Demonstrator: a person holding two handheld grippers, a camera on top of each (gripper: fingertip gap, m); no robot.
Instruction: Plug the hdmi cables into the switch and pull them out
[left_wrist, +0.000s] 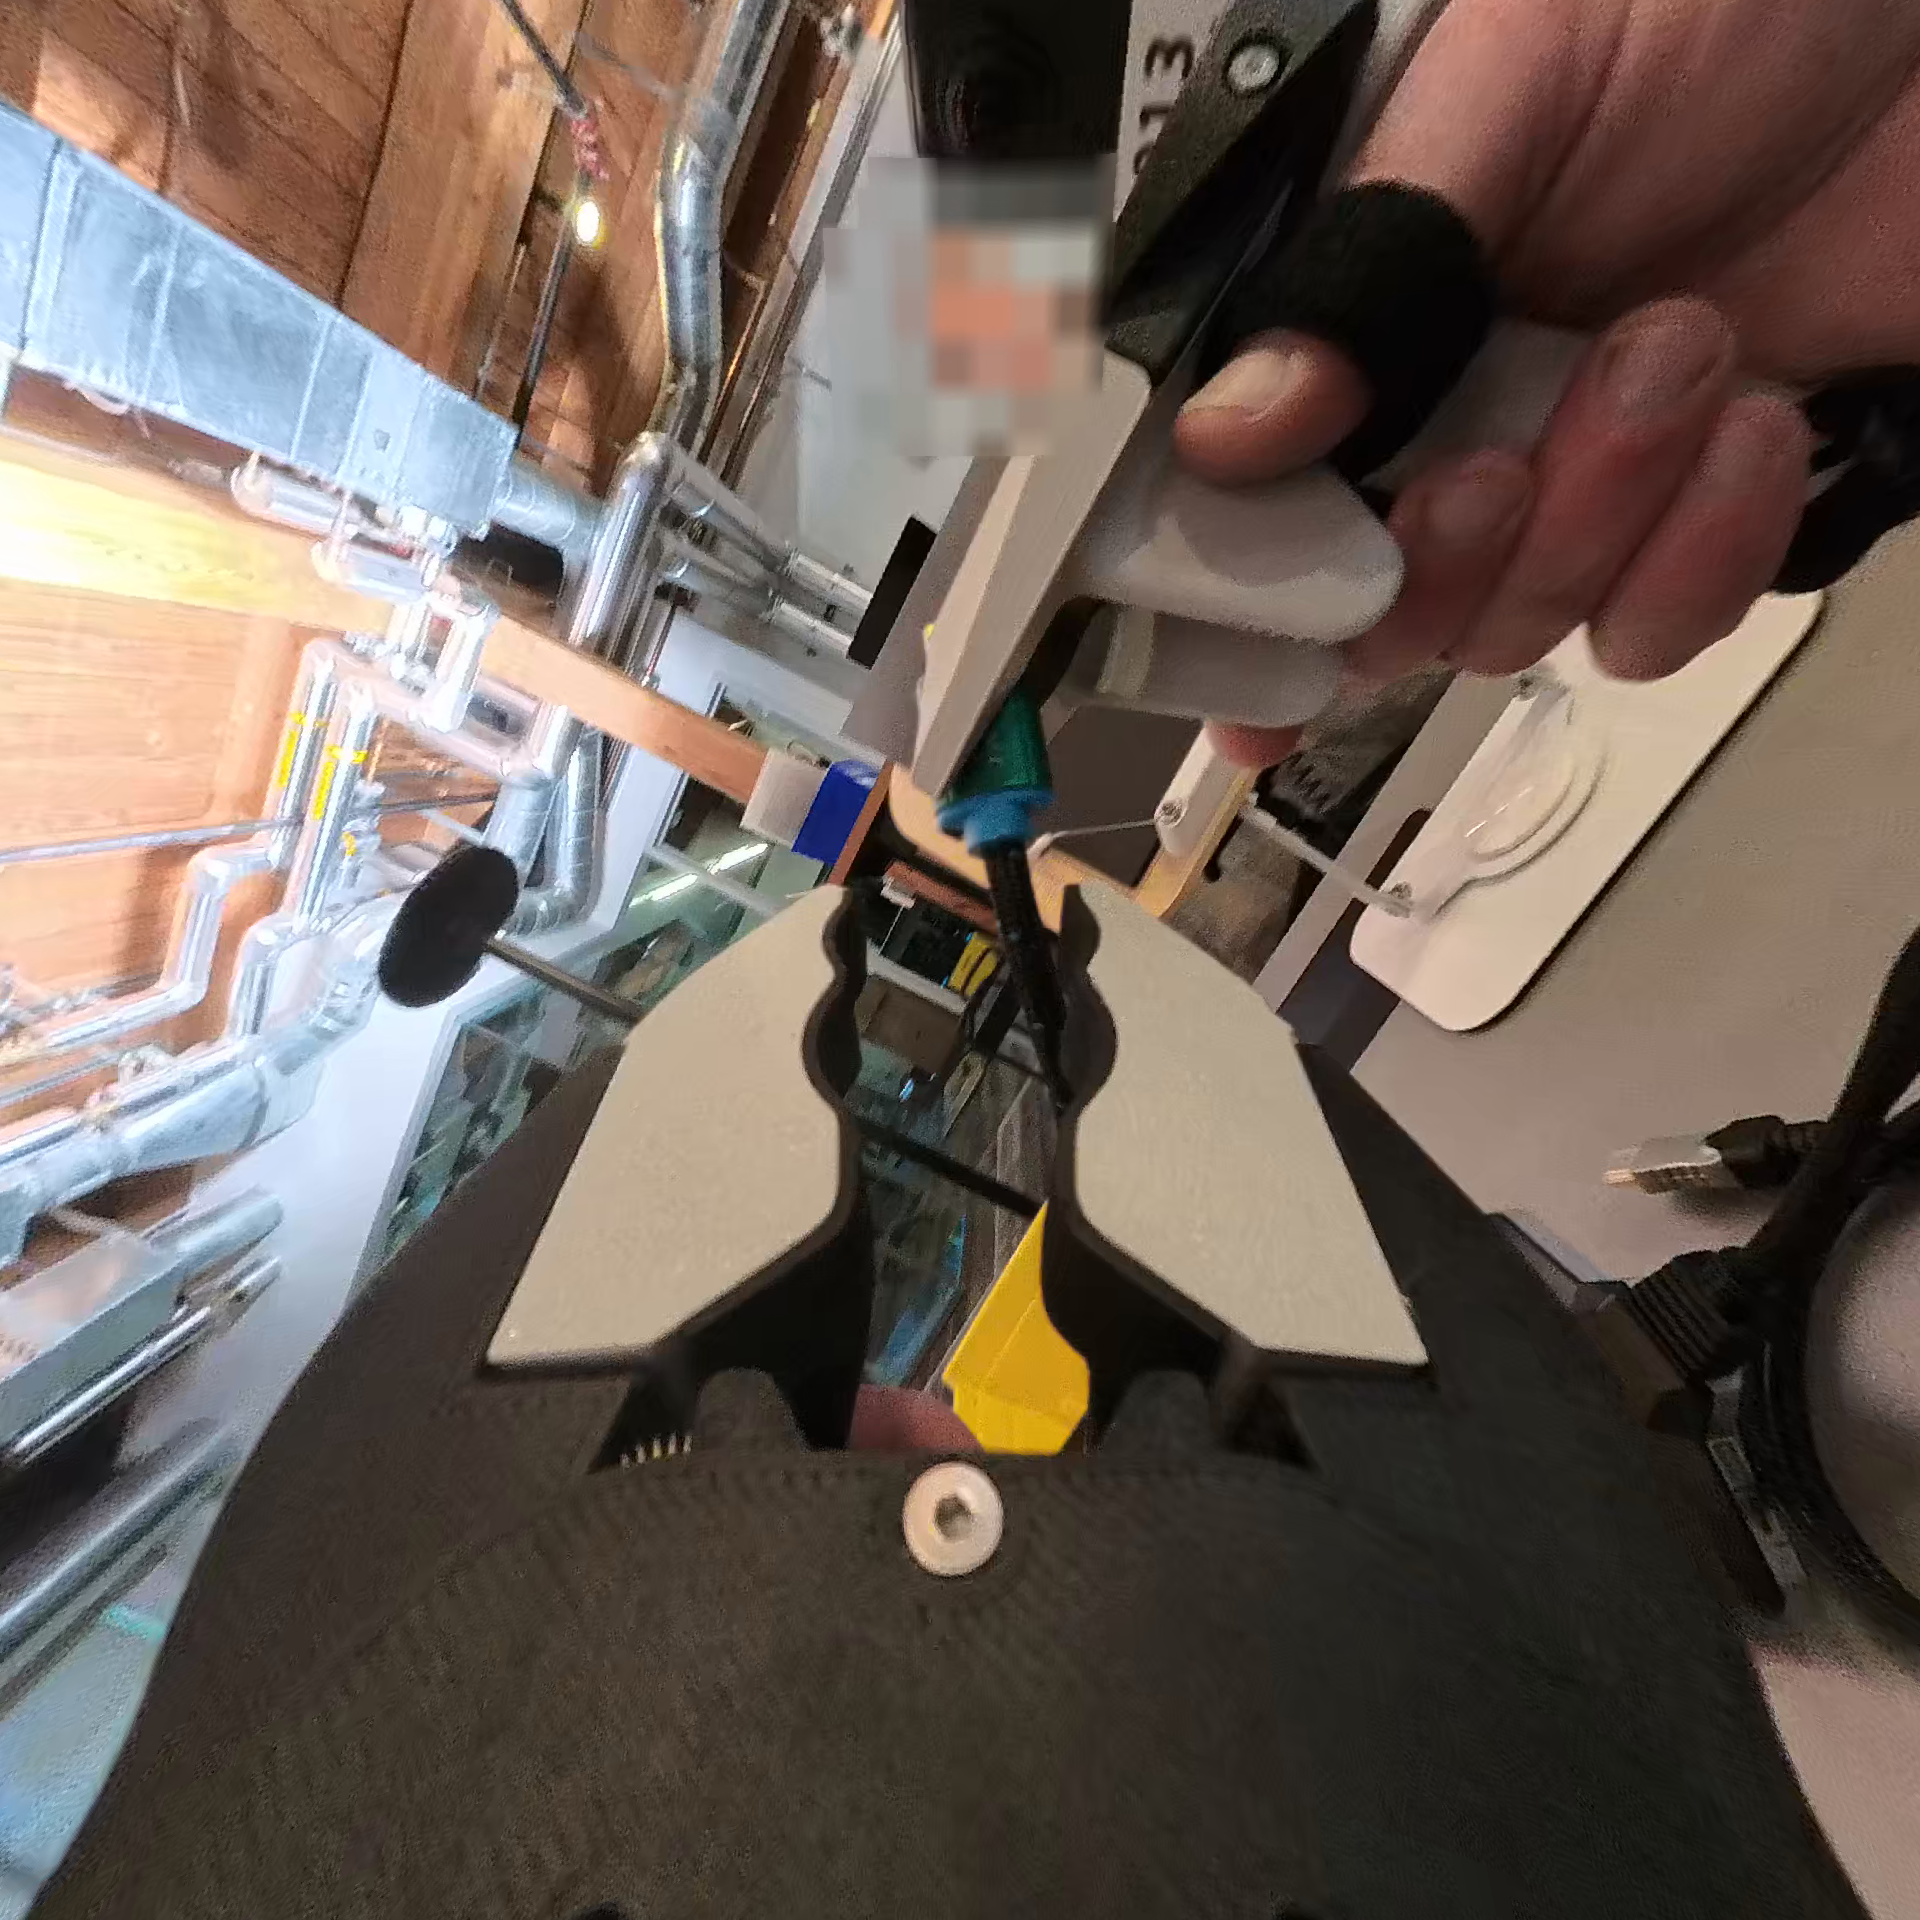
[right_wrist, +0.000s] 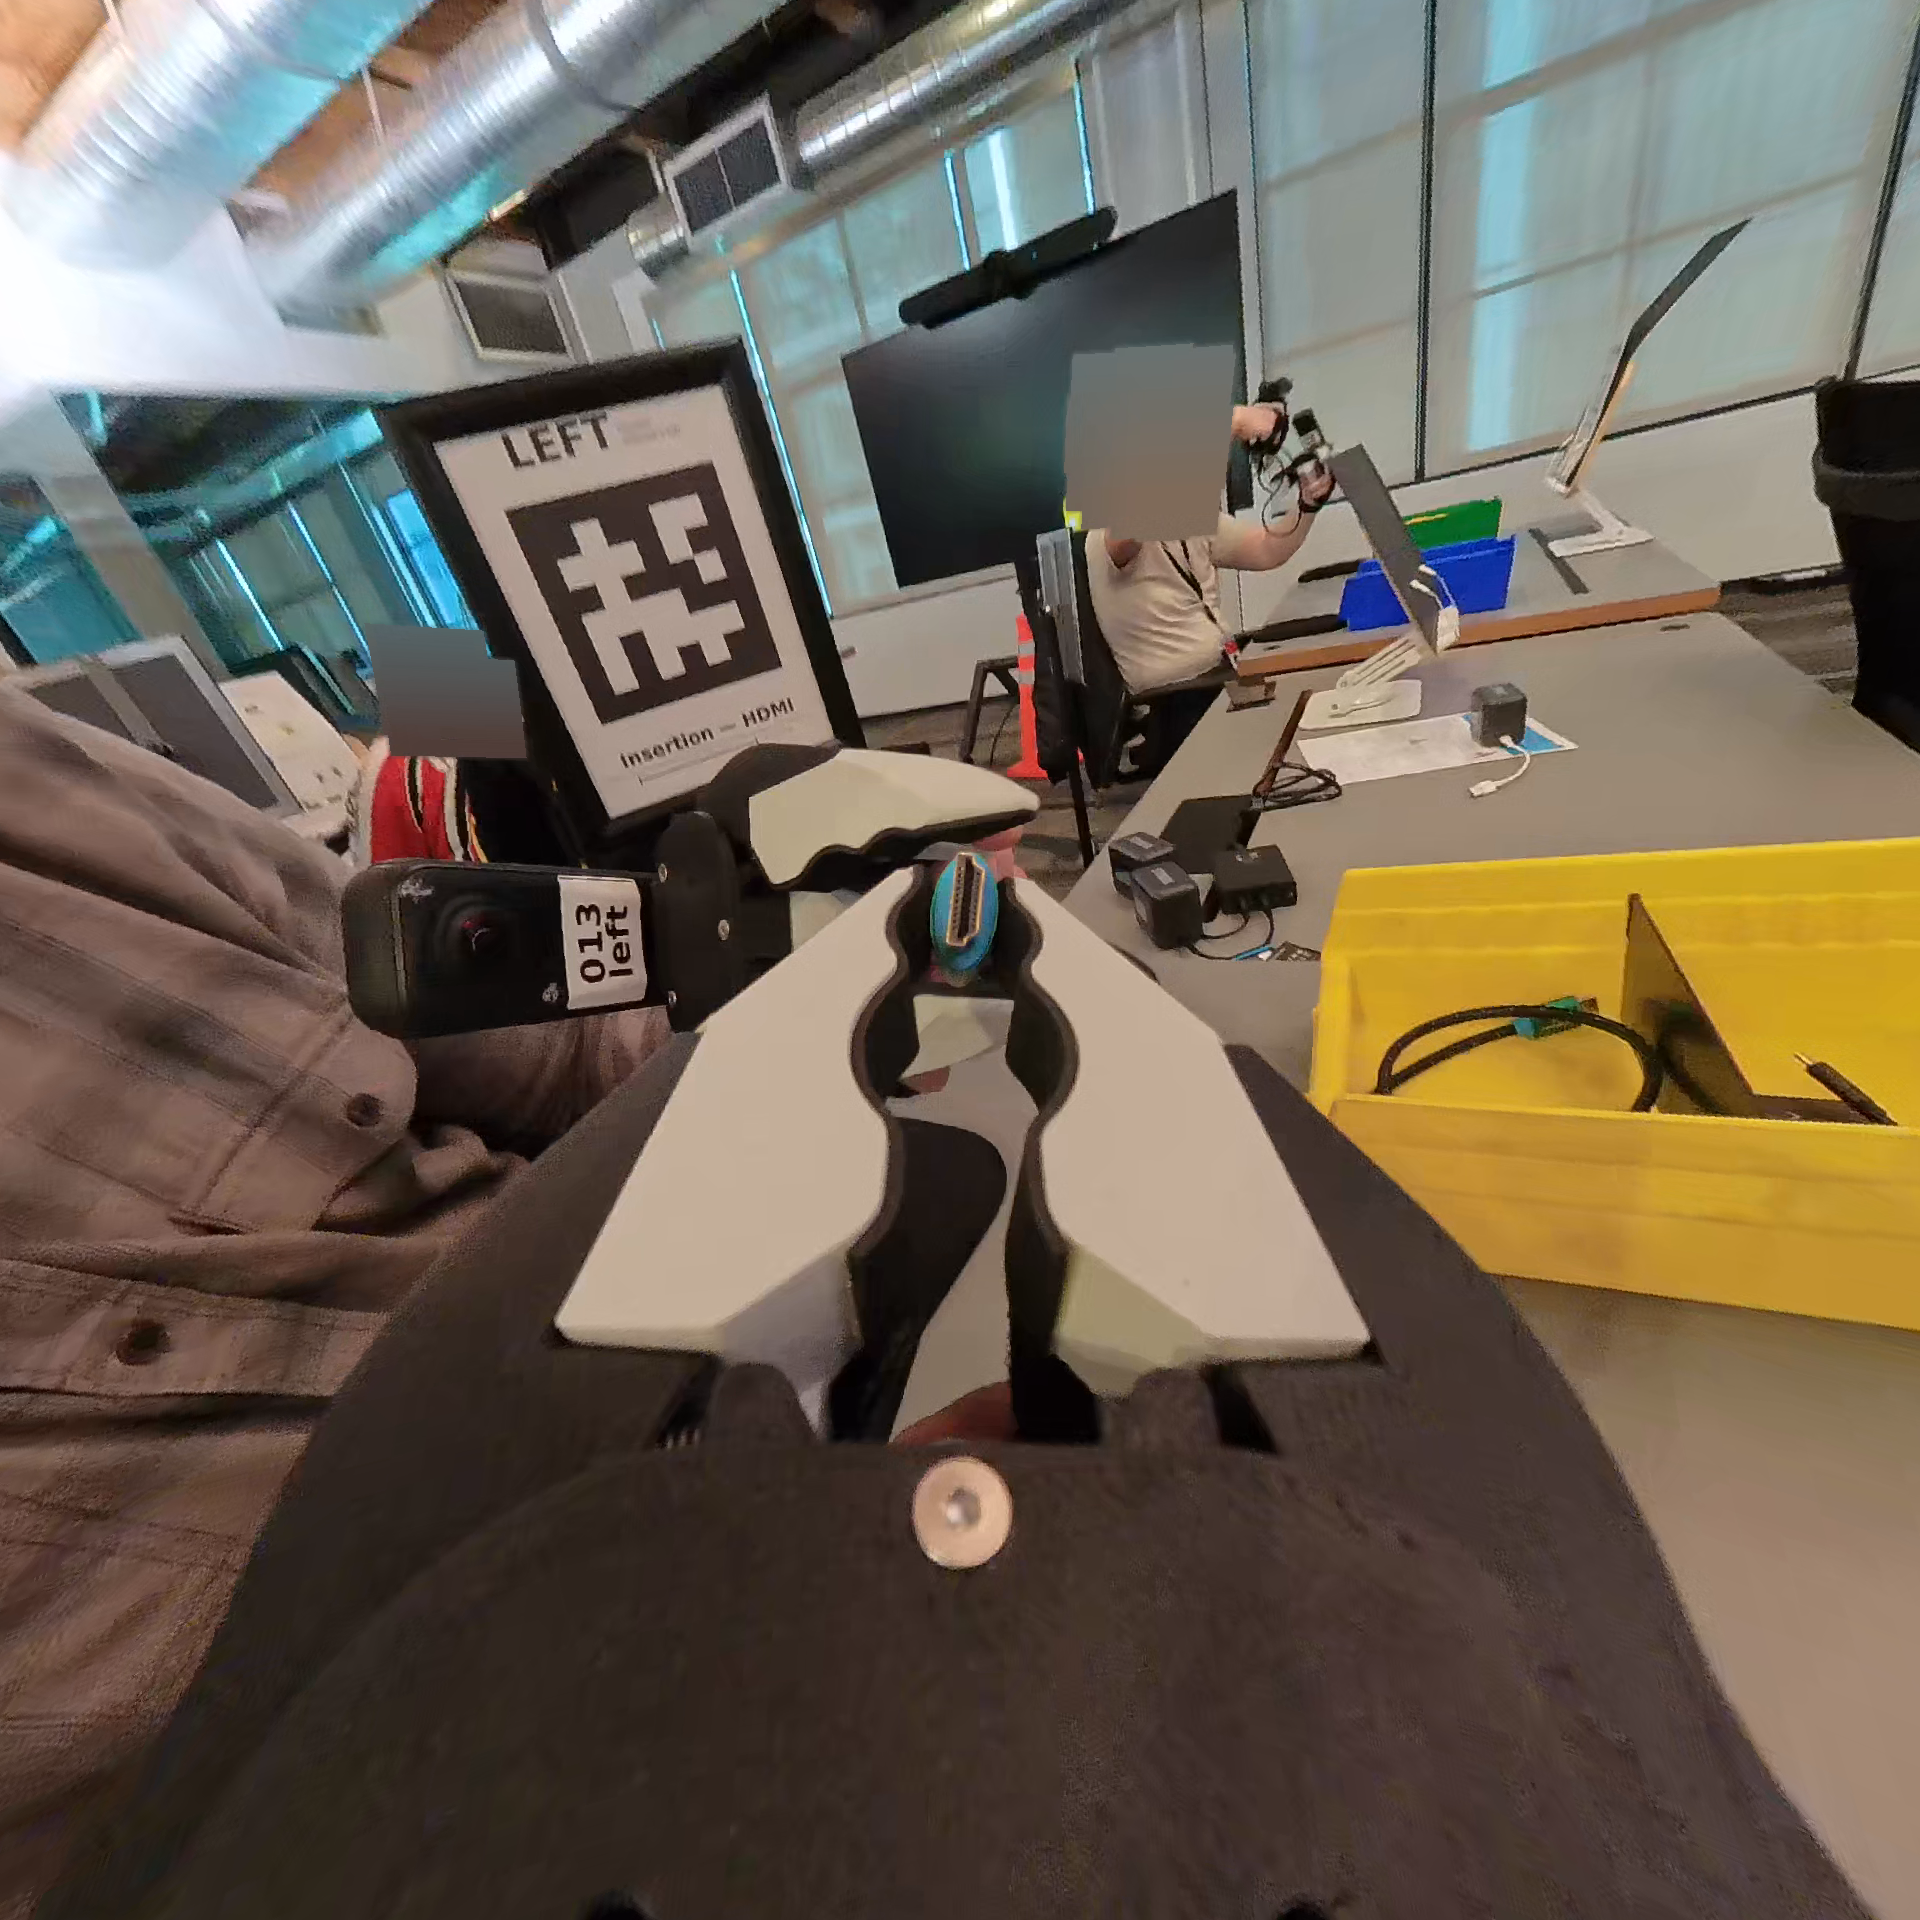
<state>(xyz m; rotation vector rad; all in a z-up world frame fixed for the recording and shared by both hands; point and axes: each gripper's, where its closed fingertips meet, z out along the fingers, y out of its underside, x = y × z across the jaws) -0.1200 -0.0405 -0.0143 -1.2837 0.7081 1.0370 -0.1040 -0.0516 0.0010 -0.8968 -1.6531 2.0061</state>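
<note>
**Plug faces backward in the right tongs**

The right tongs (right_wrist: 964, 896) pinch the green-and-blue plug (right_wrist: 964, 916) at their tips. Its long axis runs along the fingers, with the metal end pointing back at the right wrist camera. Its black cable (left_wrist: 1023, 966) trails loosely through the half-open left tongs (left_wrist: 956, 906). The plug likely needs turning round before it can go into the switch, which I cannot make out.

Bright daylight pours through the windows (right_wrist: 1558, 208); a ceiling lamp (left_wrist: 588, 220) glares. Wide-angle bending curves the edges, the ducts (left_wrist: 208, 312) smear with blur, and shadows stay soft.
</note>
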